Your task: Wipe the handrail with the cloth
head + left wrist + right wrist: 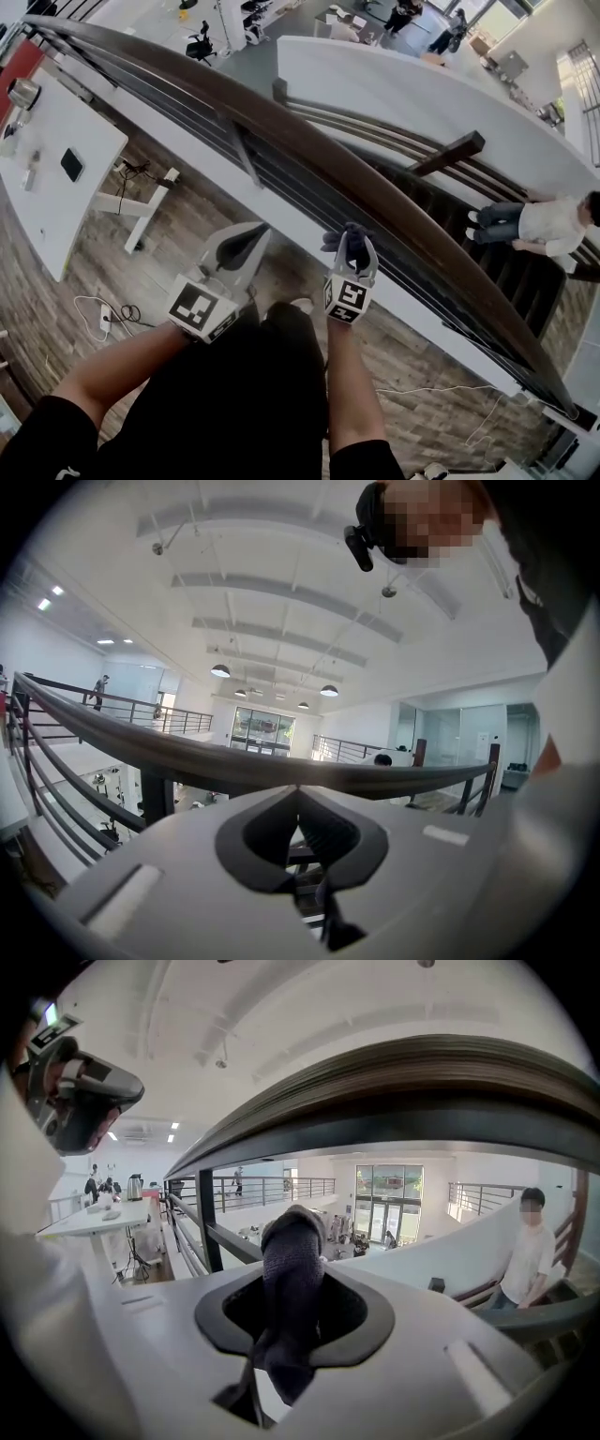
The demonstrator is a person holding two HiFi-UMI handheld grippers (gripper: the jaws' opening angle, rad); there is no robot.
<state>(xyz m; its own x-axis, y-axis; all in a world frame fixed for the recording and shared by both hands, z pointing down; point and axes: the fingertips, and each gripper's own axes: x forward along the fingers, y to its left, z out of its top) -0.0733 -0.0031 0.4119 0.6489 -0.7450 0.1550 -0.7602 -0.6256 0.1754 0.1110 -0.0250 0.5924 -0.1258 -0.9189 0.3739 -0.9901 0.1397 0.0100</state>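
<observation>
- Both arms come in from the bottom edge of the head view. We see the left forearm (117,361) rising from 7 o'clock and the right forearm (345,375) rising almost straight from 6 o'clock. Both are bare below black short sleeves.
- Each tool points toward 12 o'clock at the rail, with its marker cube facing the head camera.
- The left tool (298,794) has its jaws together with the tips meeting, and we see nothing between them. In the head view it sits at 7 o'clock from the right tool, near it but apart.
- The right tool (294,1274) is clamped on the cloth (292,1246). The cloth is a dark bunched wad standing up between the jaws, with a tail hanging out below them.
- The handrail (309,155) is a dark band running from 10 o'clock to 4 o'clock across the head view, with thin bars under it.
- In the right gripper view the handrail arcs across 12 o'clock above the cloth with a clear gap, so there is no contact.
- In the left gripper view the handrail crosses just above the jaw tips and is not touched.
- A white tabletop (56,178) sits at 9 o'clock of the head view. A kettle (136,1186) stands on it, and we cannot see inside it.
- A person (548,225) in a white shirt stands on the stairs (511,272) at 3 o'clock, beyond the rail.
- The floor (187,216) under the tools is wood plank.
</observation>
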